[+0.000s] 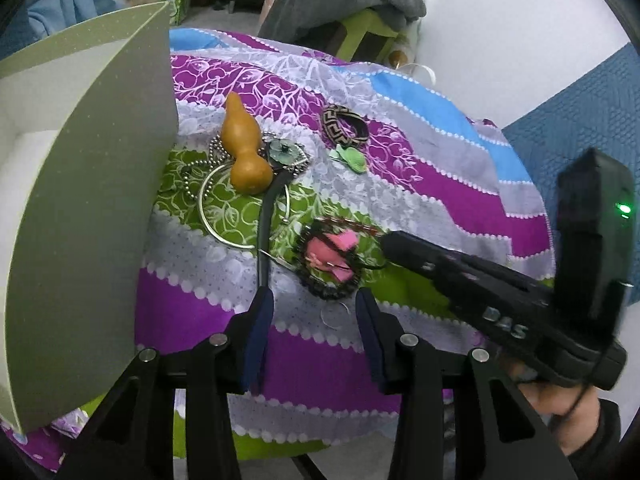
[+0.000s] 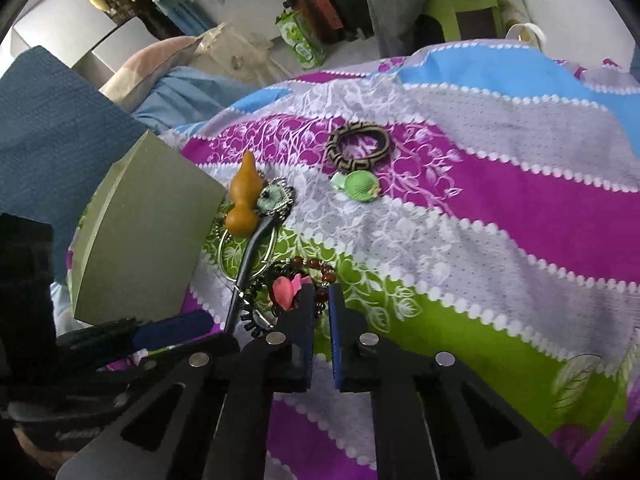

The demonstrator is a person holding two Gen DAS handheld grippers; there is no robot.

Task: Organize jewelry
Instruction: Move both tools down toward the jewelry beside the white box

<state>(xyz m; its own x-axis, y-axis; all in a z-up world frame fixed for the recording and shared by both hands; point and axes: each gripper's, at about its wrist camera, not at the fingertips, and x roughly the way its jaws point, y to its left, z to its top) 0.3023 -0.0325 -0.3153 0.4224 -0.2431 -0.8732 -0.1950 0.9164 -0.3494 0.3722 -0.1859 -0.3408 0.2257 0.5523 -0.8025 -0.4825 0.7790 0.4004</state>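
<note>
A heap of jewelry lies on the striped bedspread (image 1: 420,184): a tan gourd charm (image 1: 244,152), a green-stone pendant (image 1: 284,152), a silver hoop (image 1: 212,216), a pink flower (image 1: 332,252) ringed by a black bead bracelet (image 1: 332,290) and a red-brown bead bracelet (image 2: 320,270). My right gripper (image 2: 321,300) is shut on the red-brown beads at the heap's near edge. In the left wrist view it reaches in from the right. My left gripper (image 1: 314,312) hangs open just short of the black beads, nothing between its fingers.
An open grey-green box (image 1: 100,200) with a raised lid stands left of the heap, close to my left gripper. Farther back lie a black-and-tan woven bangle (image 2: 358,146) and a green flower clip (image 2: 360,186). A blue cushion (image 2: 52,128) and clutter surround the bed.
</note>
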